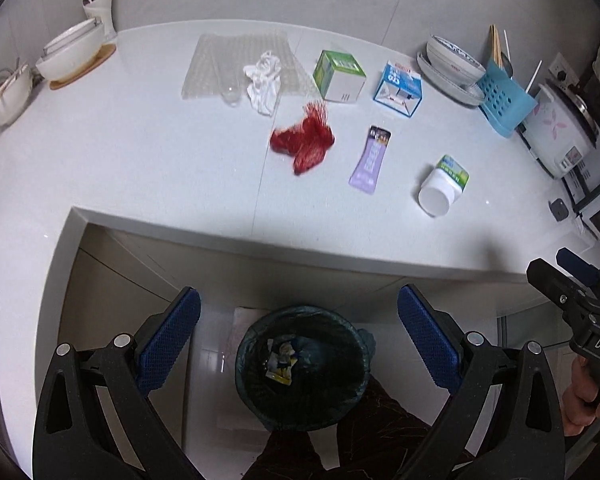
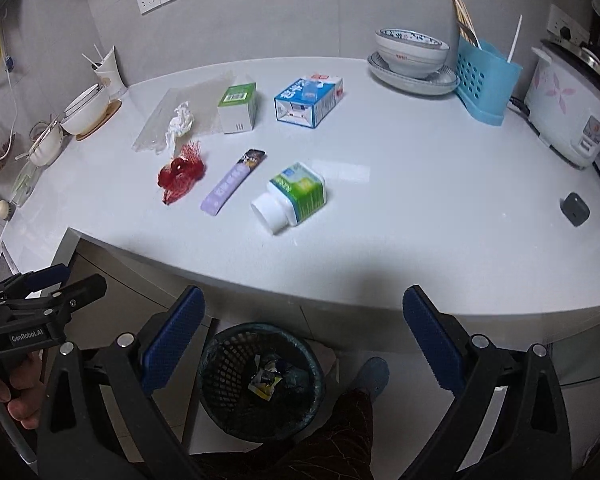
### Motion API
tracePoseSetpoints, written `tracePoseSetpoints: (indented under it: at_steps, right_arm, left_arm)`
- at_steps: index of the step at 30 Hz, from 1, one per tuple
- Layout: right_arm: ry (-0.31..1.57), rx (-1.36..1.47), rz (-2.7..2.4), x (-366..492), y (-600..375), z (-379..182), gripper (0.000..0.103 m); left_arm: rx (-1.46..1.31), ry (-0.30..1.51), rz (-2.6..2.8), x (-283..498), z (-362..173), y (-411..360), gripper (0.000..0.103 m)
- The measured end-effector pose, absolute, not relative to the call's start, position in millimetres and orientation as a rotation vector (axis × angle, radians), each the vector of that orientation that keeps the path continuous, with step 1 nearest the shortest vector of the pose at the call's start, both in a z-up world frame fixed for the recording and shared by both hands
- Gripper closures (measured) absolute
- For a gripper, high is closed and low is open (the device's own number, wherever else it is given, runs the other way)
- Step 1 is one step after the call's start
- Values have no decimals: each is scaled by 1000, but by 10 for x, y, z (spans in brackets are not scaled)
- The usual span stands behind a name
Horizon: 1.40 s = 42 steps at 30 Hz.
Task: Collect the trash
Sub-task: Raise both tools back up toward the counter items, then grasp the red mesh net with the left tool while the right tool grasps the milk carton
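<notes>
On the white counter [image 1: 140, 168] lie a red mesh net [image 1: 304, 142] [image 2: 181, 172], a purple sachet [image 1: 370, 160] [image 2: 233, 182], a tipped white bottle with green label [image 1: 442, 186] [image 2: 290, 198], a crumpled white tissue [image 1: 262, 80] [image 2: 179, 124], a green-white box [image 1: 339, 76] [image 2: 238, 107] and a blue milk carton [image 1: 398, 89] [image 2: 308, 97]. A black bin [image 1: 302, 364] [image 2: 262, 380] with a wrapper inside stands on the floor below. My left gripper [image 1: 300, 340] is open and empty above the bin. My right gripper [image 2: 304, 340] is open and empty above the bin too.
A bubble-wrap sheet [image 1: 220, 60] lies under the tissue. Bowls [image 1: 74, 52] and a cup stand far left. Stacked bowls [image 2: 412, 56], a blue utensil holder [image 2: 484, 80] and a rice cooker [image 2: 568, 108] stand at the right. The counter edge [image 2: 300, 280] overhangs the bin.
</notes>
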State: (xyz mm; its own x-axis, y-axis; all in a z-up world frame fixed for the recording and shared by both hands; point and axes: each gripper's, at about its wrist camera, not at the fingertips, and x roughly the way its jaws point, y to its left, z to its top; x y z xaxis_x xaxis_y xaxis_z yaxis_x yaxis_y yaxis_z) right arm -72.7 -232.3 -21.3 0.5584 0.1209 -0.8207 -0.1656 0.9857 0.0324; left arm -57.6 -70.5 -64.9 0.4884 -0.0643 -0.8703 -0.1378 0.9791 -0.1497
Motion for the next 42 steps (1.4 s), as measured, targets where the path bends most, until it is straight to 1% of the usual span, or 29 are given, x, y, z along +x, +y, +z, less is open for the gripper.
tracePoseSetpoints:
  at_steps: [8, 15, 32, 34, 39, 42]
  right_arm:
    - [968, -35, 180, -425, -2348, -71, 8]
    - [985, -38, 191, -58, -2352, -44, 8]
    - [1046, -45, 192, 1058, -2408, -51, 8]
    - [1057, -37, 183, 1205, -2391, -60, 8]
    - [1107, 16, 149, 1675, -2316, -76, 8]
    - [1137, 52, 130, 1947, -2243, -88, 9]
  left_arm:
    - [-229, 1058, 86, -326, -453, -645, 7]
    - [-237, 1049, 108, -29, -407, -630, 7]
    - [-267, 1144, 163, 854, -821, -603, 8]
    - [-268, 1159, 169, 931, -883, -602, 11]
    - [-267, 1184, 182, 1083, -992, -600, 12]
    - [-272, 1204, 189, 1160, -1058, -596, 14]
